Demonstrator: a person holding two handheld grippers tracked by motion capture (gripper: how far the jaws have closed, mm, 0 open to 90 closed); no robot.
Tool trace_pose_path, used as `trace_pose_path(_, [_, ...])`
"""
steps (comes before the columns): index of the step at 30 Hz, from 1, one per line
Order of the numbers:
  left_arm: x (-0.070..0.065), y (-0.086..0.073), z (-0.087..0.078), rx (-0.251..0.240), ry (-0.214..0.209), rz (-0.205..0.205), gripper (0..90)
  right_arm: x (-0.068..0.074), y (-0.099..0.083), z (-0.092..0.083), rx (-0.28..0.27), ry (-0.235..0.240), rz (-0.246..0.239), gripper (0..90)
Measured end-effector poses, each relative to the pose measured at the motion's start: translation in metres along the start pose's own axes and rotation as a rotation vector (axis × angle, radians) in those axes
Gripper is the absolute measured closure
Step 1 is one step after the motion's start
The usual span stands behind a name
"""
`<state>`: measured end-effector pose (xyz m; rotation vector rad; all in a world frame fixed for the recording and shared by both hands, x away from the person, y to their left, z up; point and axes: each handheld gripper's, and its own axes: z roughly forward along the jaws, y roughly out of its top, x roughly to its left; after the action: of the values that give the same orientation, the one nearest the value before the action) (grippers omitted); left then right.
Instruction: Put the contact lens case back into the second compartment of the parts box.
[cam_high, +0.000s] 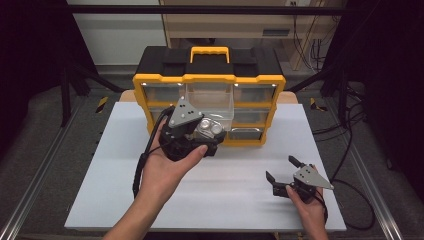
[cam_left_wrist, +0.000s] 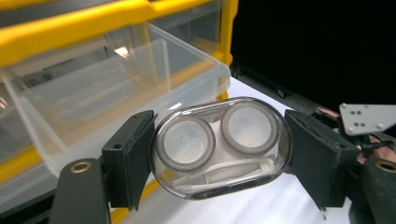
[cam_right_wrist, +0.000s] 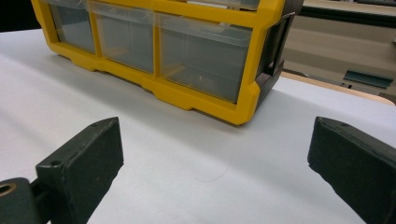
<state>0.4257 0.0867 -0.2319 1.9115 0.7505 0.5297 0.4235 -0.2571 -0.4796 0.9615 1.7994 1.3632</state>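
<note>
Now: left gripper (cam_left_wrist: 219, 149) pinches clear lens case (cam_left_wrist: 220, 145).
Right gripper (cam_high: 284, 174) spread wide, nothing btwn jaws, at counter's (cam_high: 210, 200) 4 o'clock.

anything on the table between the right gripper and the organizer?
Nothing: in the right gripper view, bare white table runs from the open right gripper to the yellow drawer organizer. The high view agrees.

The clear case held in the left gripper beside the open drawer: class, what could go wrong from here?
1. The case is smooth and rounded, pinched only at its ends by the left gripper; it might slip or twist out.
2. It sits low beside the drawer, so it could knock the front wall when lifted in.
</note>
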Motion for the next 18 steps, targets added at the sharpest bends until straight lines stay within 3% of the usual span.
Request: trace_pose_path(18, [0.027,0.025,0.000,-0.020,0.089,-0.002,26.6,-0.001,0.001,-0.002,-0.004,-0.004,0.002,3.7])
